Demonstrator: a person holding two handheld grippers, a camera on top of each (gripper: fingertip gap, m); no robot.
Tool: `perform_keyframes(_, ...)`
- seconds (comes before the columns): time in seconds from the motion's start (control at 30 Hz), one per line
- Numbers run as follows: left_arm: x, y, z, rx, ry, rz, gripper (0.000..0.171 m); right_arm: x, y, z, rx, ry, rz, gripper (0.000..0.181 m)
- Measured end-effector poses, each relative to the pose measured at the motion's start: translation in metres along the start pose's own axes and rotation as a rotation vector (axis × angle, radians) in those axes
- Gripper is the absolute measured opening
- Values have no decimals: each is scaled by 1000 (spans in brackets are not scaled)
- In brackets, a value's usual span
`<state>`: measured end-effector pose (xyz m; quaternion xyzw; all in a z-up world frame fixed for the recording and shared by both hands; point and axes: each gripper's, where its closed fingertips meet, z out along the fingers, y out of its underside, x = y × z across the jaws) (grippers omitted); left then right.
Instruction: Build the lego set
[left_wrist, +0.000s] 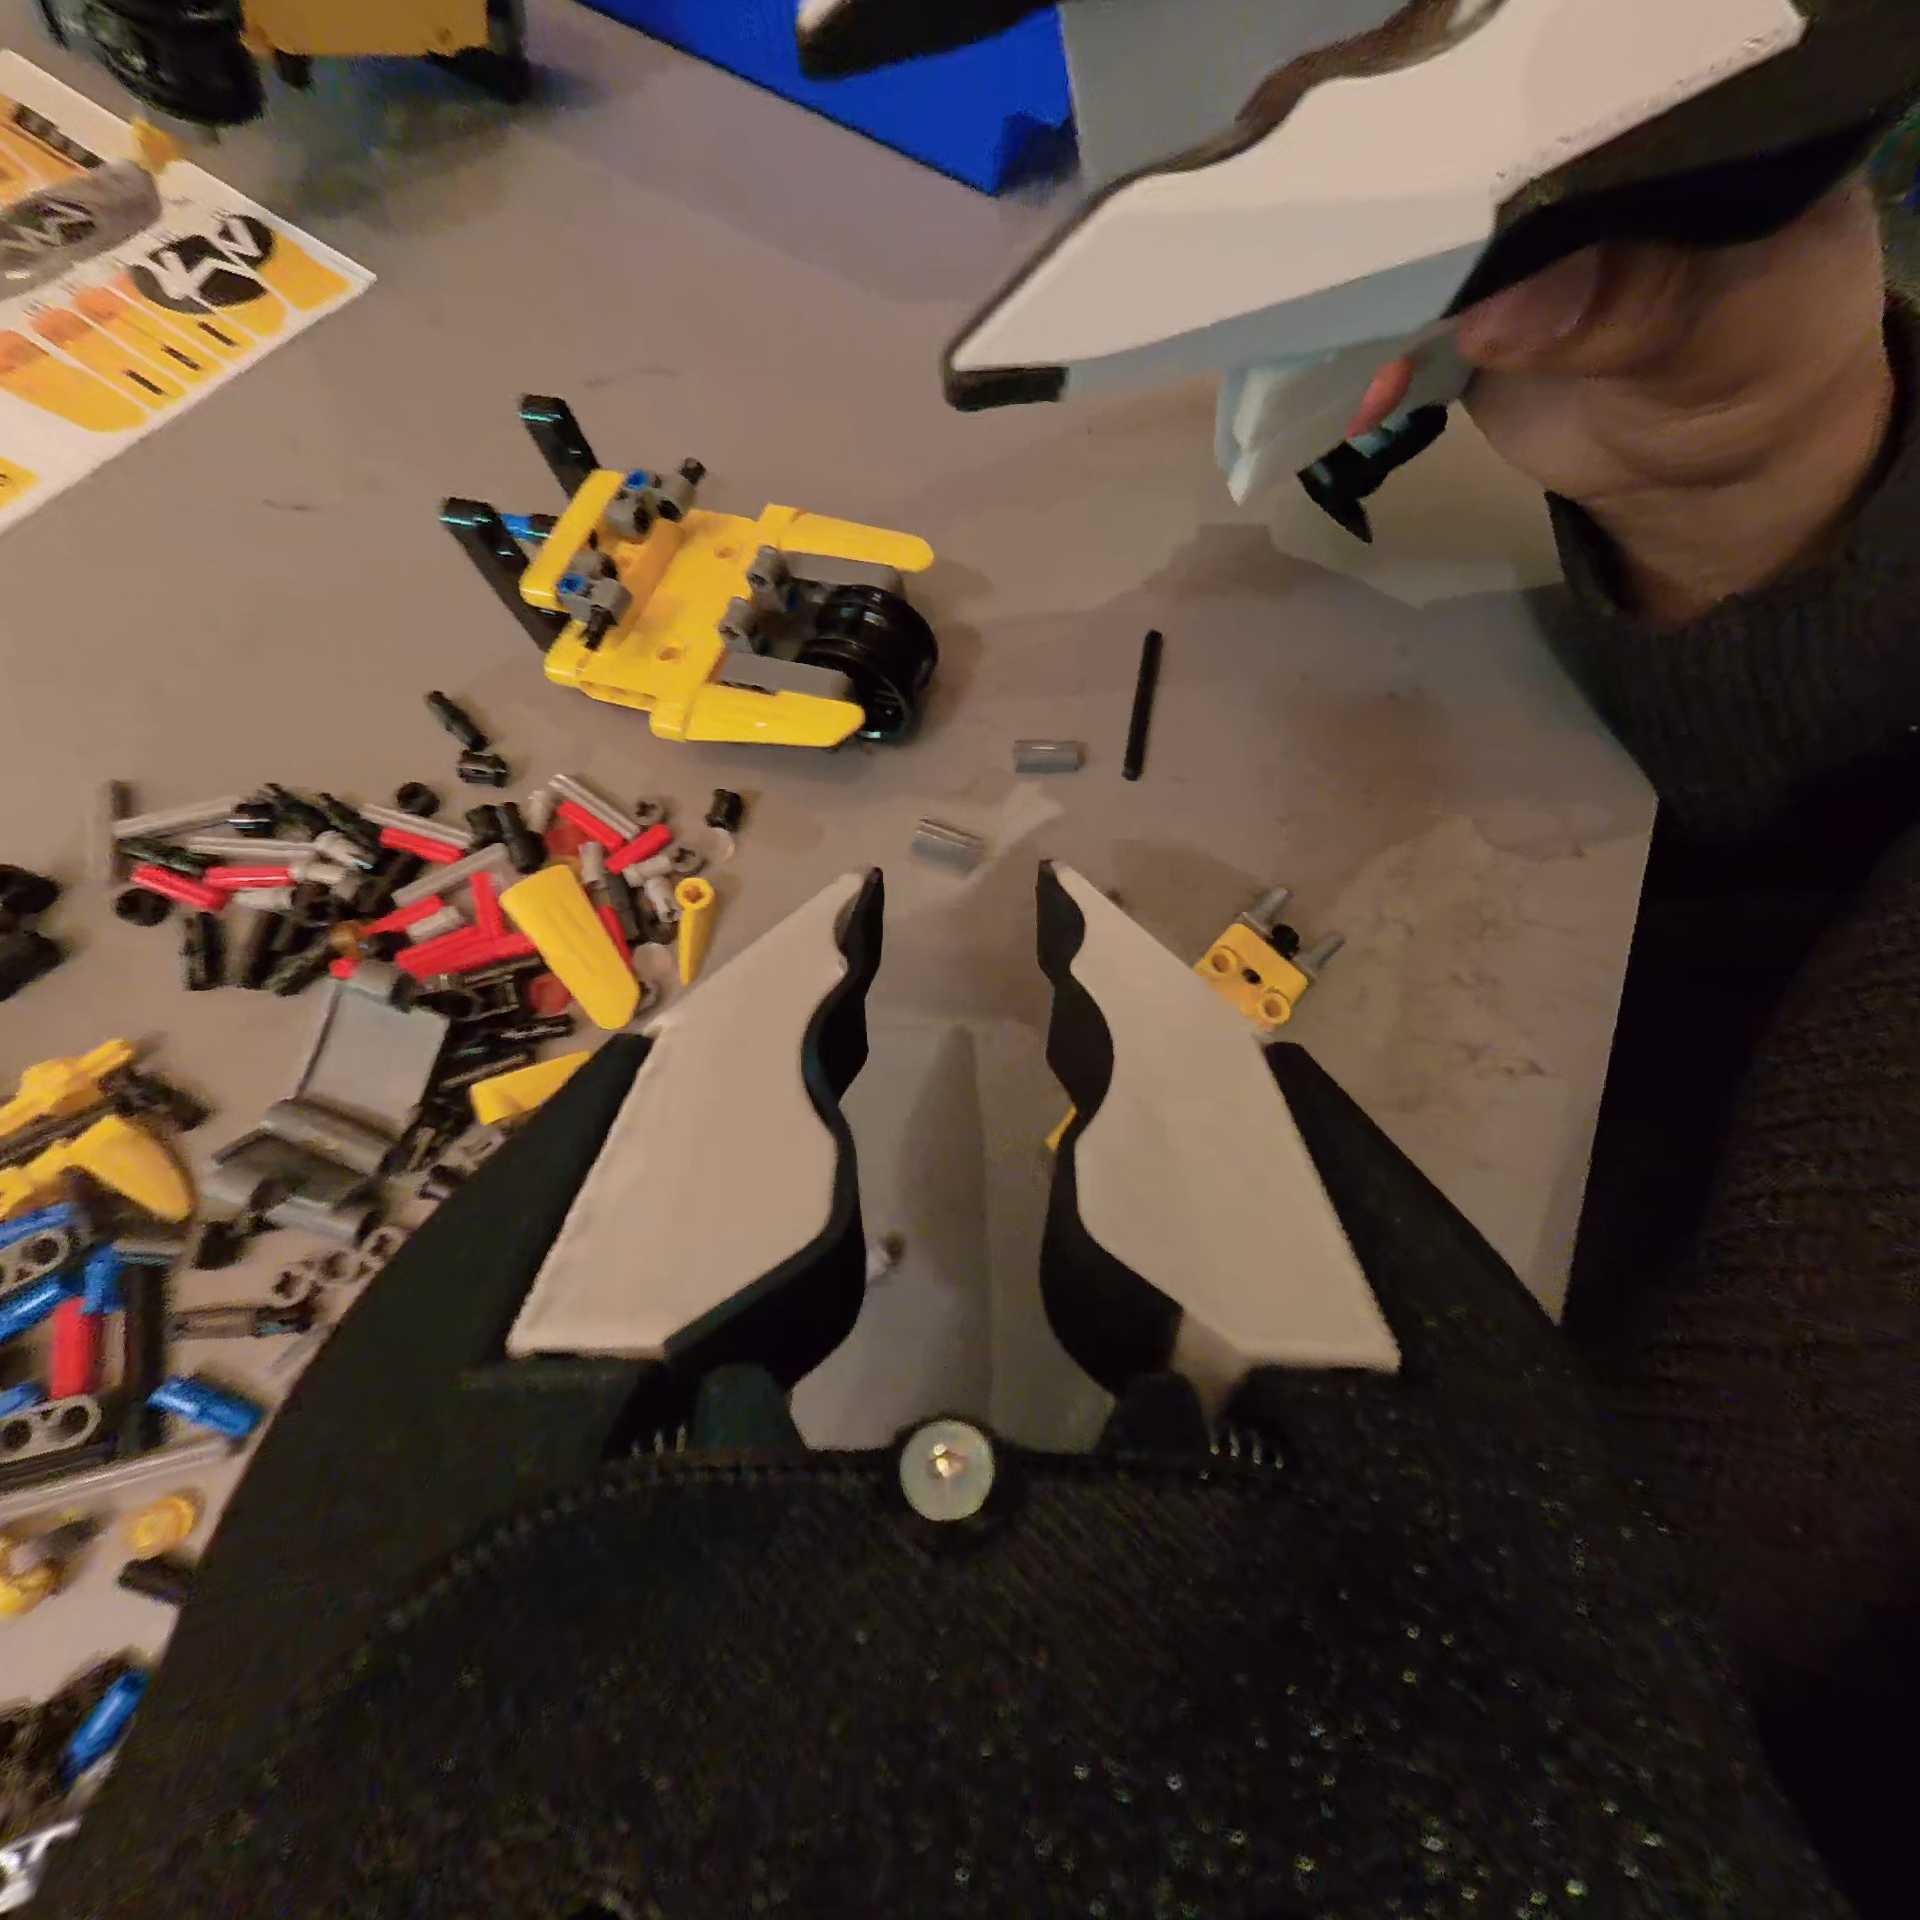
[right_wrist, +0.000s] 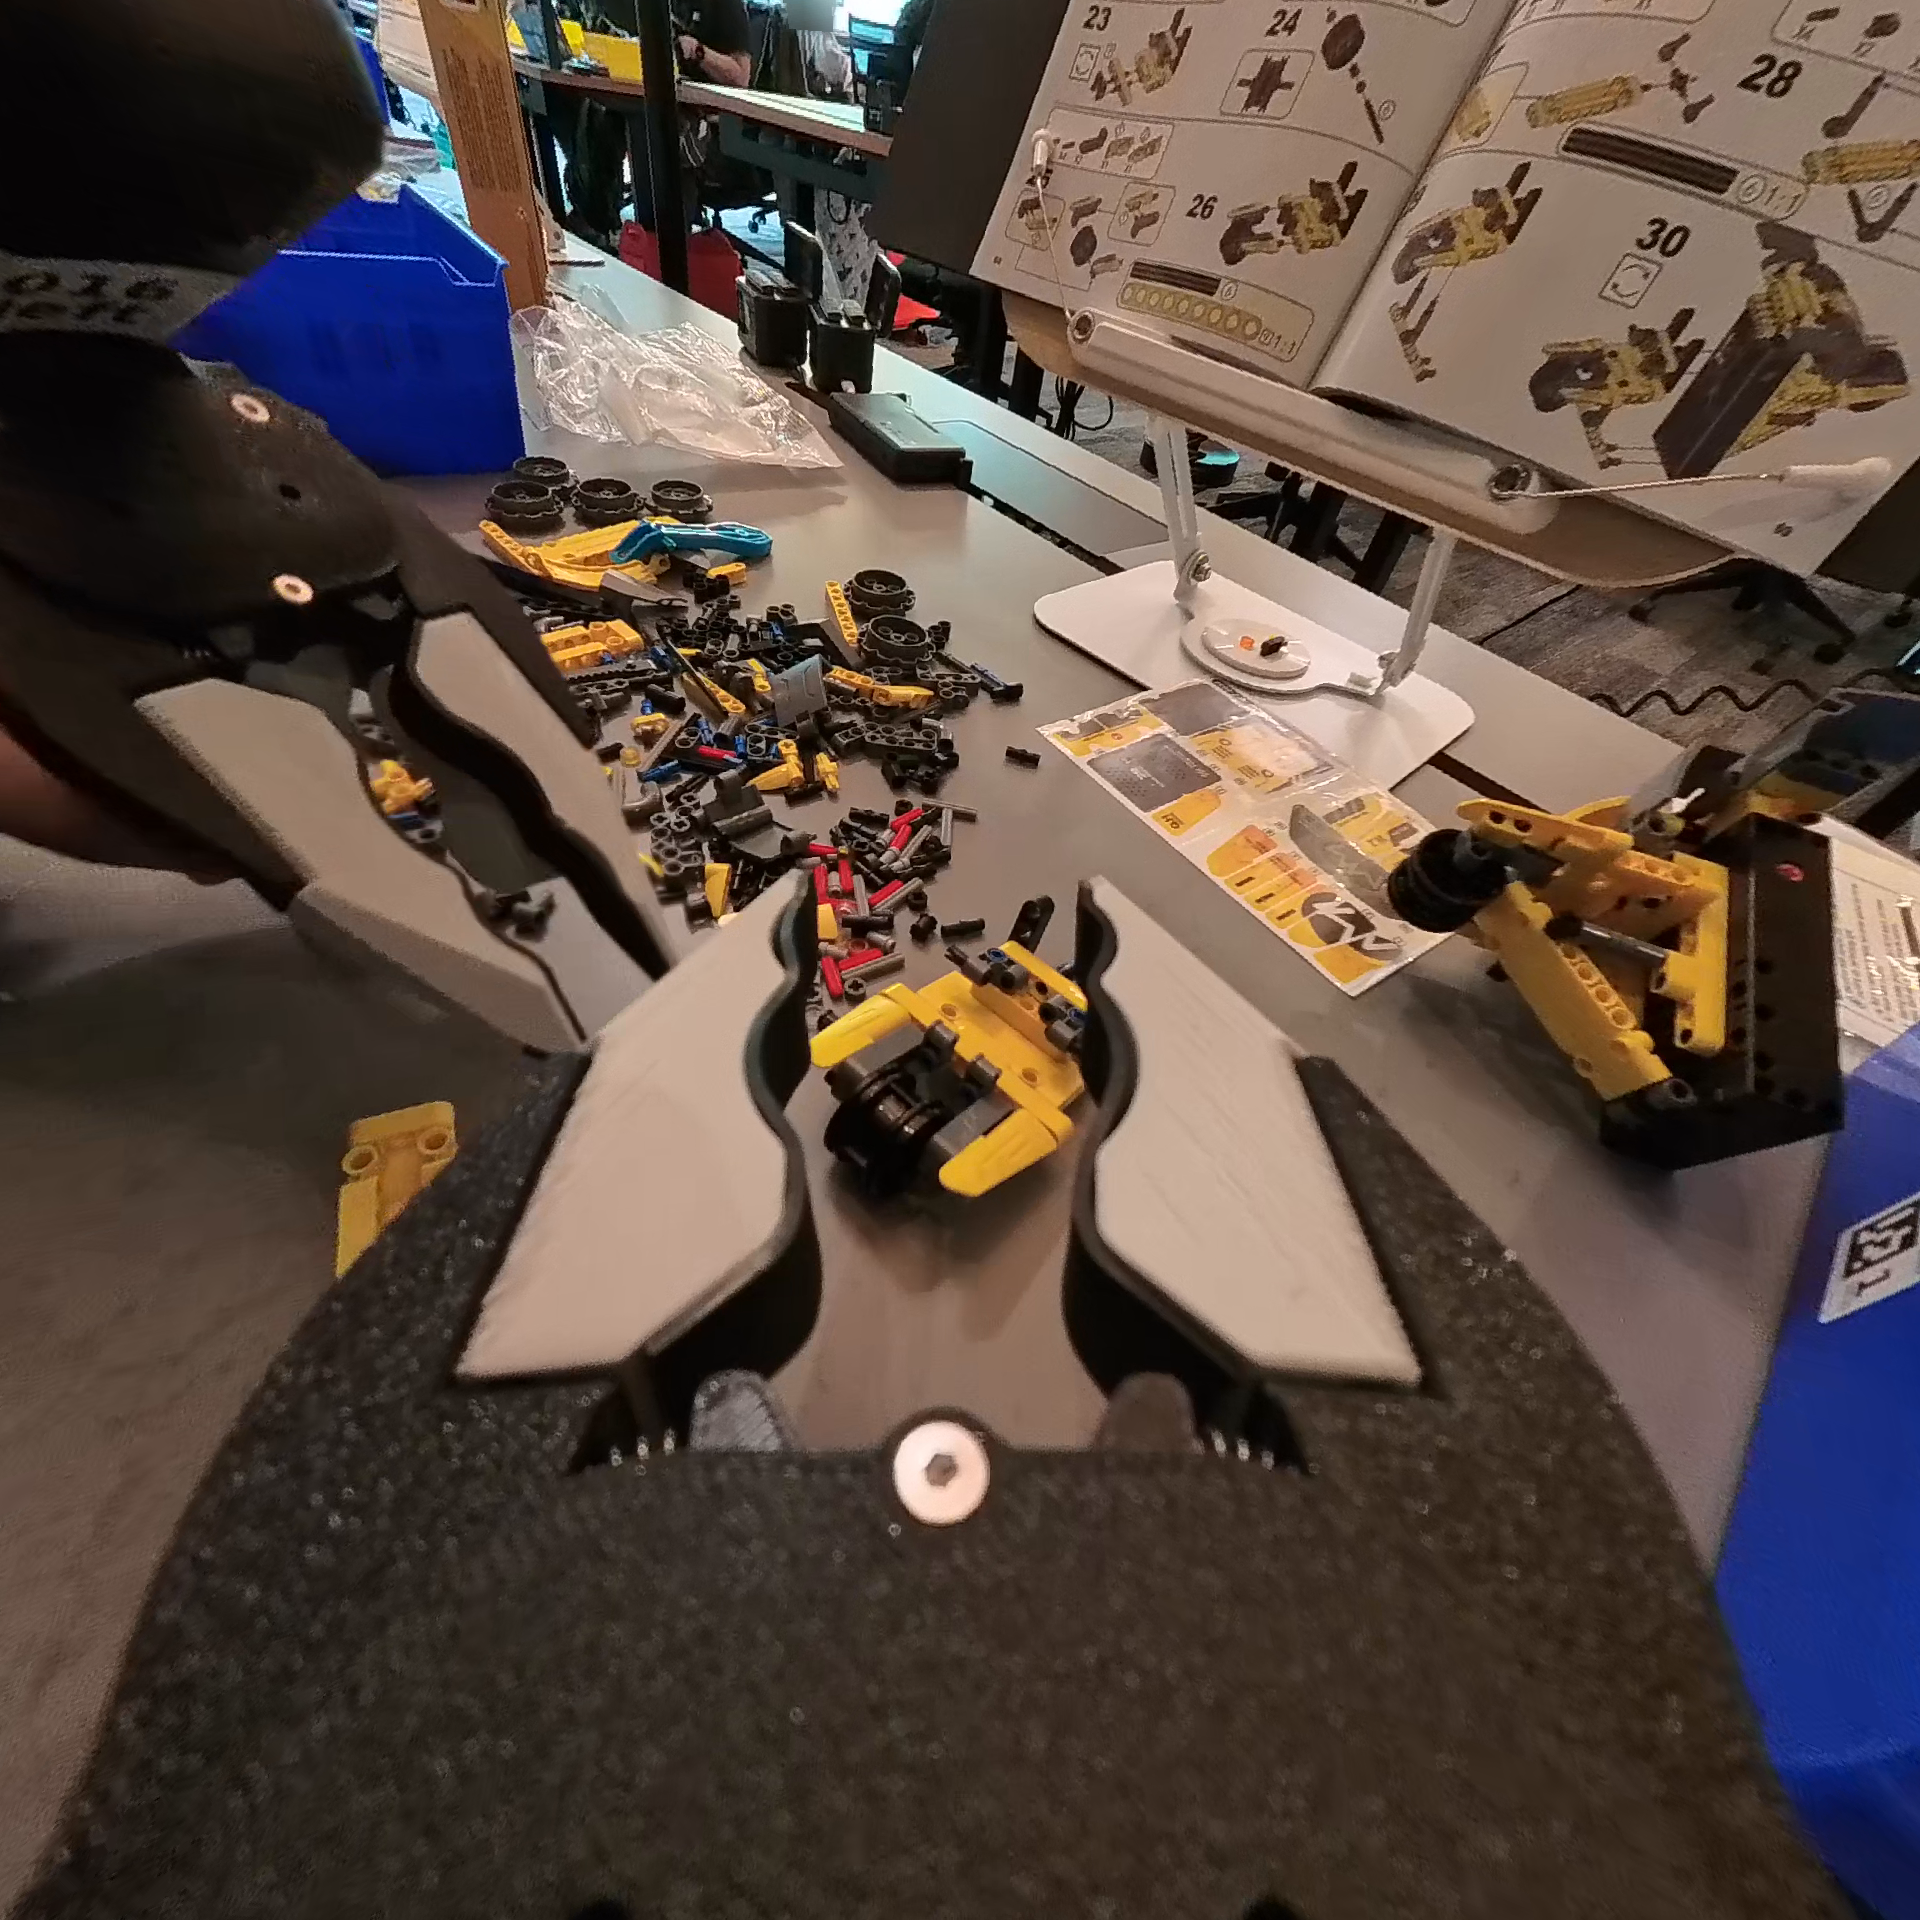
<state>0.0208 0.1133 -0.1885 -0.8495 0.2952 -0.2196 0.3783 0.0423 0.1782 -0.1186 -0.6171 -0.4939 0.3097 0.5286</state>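
Grey worktop (left_wrist: 727, 312), strewn with building-toy parts. Left gripper (left_wrist: 958, 883): jaws apart, empty, poised above the worktop; nearest item a small grey sleeve (left_wrist: 948, 844) just beyond the tips, a second grey sleeve (left_wrist: 1047, 755) and a thin black axle (left_wrist: 1141, 704) farther on. Small yellow block with grey pins (left_wrist: 1259, 961) beside the right-hand finger, partly cut off by it. Yellow wheeled subassembly (left_wrist: 717, 613) ahead, resting on the worktop, apart from both grippers; one black wheel visible, underside hidden. Loose pile of red, black, grey and yellow pins and panels (left_wrist: 416, 914) to the left, lower portion blurred and covered by the gripper body. Right gripper (right_wrist: 940, 914): jaws apart, empty; the same subassembly (right_wrist: 961, 1070) seen framed between the fingers, contact not discernible, apparently lying free. Right gripper also in the left wrist view, top right (left_wrist: 1351, 208), blurred, held by a hand (left_wrist: 1683, 416); a black piece beneath the hand, unidentifiable. Sticker sheet (right_wrist: 1247, 831) flat on the worktop, cut off by the frame edge in the left wrist view. Larger yellow-and-black chassis (right_wrist: 1621, 966) at right, far end hidden. Open instruction booklet (right_wrist: 1455, 208) on a white stand (right_wrist: 1247, 665). Blue bin (right_wrist: 384, 332), partly behind the left gripper. Background figures blurred.
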Motion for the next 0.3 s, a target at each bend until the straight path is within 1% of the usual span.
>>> perform_keyframes(0.13, -18, -1, -4, 24, -46, -12, 28, 0, 0, 0, 1, 0, 2, 49)
perform_keyframes(0.3, -24, -4, -7, 103, -23, -63, 27, 1, 1, 1, -5, 3, 3, 49)
